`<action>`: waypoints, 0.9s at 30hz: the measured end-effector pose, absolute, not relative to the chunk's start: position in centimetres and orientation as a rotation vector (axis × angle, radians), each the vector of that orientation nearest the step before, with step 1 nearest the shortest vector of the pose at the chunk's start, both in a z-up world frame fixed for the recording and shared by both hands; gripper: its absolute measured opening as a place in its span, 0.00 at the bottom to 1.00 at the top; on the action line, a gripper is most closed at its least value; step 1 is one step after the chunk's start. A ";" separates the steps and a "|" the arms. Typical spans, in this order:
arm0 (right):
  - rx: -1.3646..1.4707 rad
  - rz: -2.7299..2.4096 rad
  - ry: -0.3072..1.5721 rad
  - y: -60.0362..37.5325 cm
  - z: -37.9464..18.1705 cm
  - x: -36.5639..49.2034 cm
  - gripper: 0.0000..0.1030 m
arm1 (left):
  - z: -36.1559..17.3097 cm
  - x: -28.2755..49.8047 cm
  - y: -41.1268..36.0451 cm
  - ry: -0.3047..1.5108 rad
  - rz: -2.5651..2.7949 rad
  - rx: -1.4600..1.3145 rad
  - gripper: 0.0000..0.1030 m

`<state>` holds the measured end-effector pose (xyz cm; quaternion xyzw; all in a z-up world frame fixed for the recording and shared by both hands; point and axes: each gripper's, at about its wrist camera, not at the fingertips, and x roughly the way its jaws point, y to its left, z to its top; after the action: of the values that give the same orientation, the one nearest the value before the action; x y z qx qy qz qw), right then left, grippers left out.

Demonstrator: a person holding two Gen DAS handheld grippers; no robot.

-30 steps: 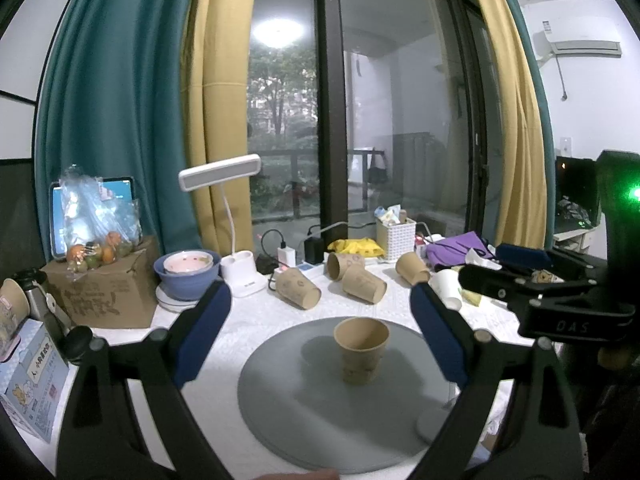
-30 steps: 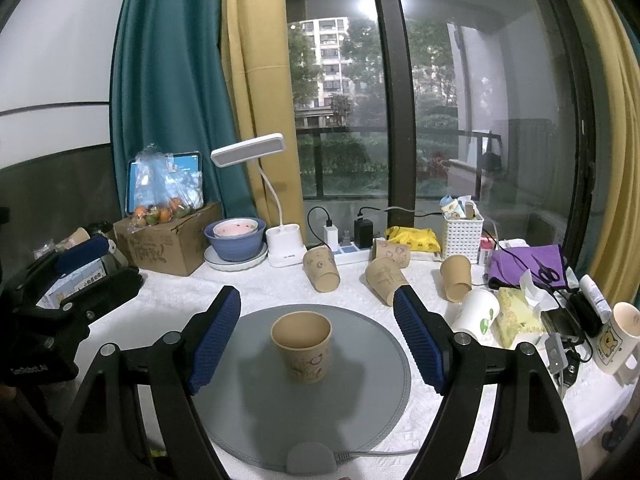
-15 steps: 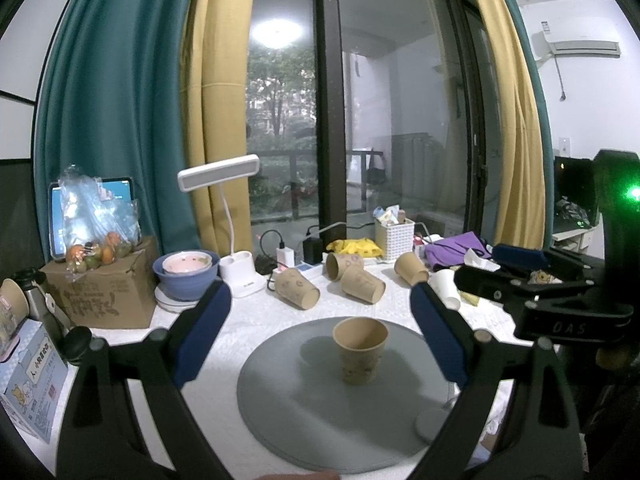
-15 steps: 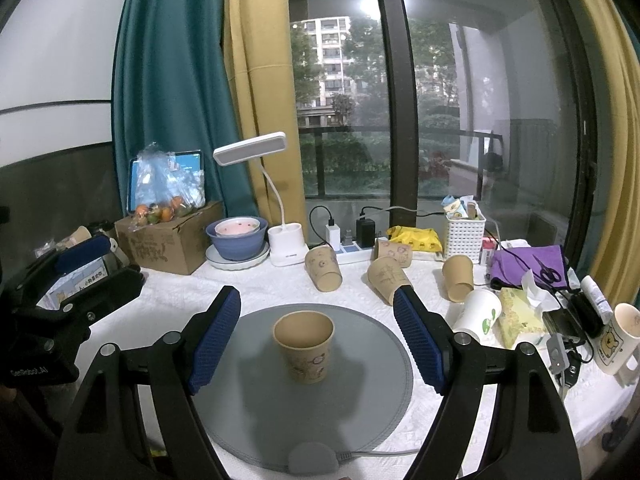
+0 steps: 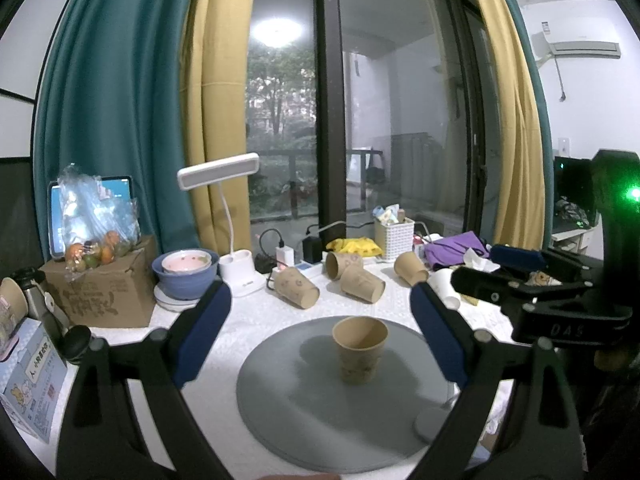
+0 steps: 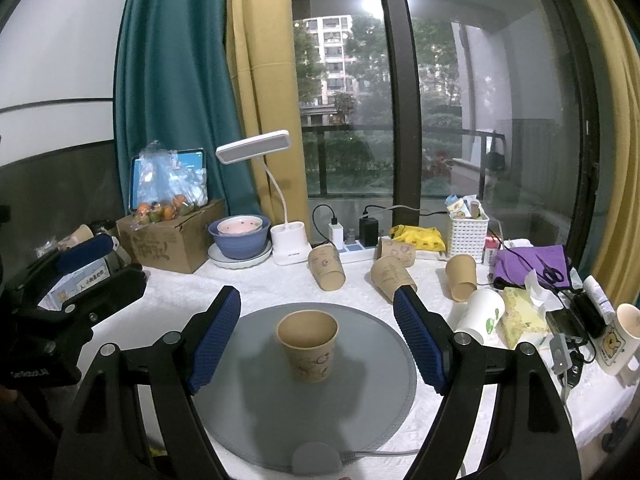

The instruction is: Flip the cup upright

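Note:
A brown paper cup point(image 5: 360, 349) stands upright, mouth up, on a round grey mat point(image 5: 280, 400); it also shows in the right wrist view point(image 6: 308, 344) on the same mat point(image 6: 240, 400). My left gripper point(image 5: 320, 320) is open and empty, back from the cup. My right gripper point(image 6: 318, 328) is open and empty, its blue pads wide on either side of the cup without touching it. The right gripper's body point(image 5: 560, 300) shows in the left wrist view, and the left gripper's body point(image 6: 60, 300) in the right wrist view.
Several brown paper cups point(image 6: 326, 268) lie on their sides behind the mat. A white desk lamp point(image 6: 288, 240), a blue bowl point(image 6: 240, 236), a cardboard box point(image 6: 172, 240), a white basket point(image 6: 466, 232), a white cup point(image 6: 480, 312) and a mug point(image 6: 618, 340) crowd the white-clothed table.
Both views have shifted very slightly; the cup sits a touch nearer in the right wrist view. Both grippers stay open and the cup stays upright.

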<state>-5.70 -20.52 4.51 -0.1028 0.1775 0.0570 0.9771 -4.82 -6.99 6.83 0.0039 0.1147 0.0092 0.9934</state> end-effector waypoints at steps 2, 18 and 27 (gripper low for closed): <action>-0.207 0.115 0.358 -20.5 4.5 -5.7 0.79 | 6.8 -4.8 -7.0 0.230 0.019 0.008 0.89; -0.207 0.114 0.359 -20.5 4.6 -5.6 0.79 | 6.8 -4.7 -7.6 0.228 0.015 0.007 0.89; -0.207 0.115 0.359 -20.5 4.6 -5.6 0.79 | 6.8 -4.8 -7.5 0.222 0.015 0.006 0.89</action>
<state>-5.62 -20.52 4.59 -0.1025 0.1782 0.0572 0.9770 -4.77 -7.54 6.84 0.0029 0.1110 0.0074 0.9938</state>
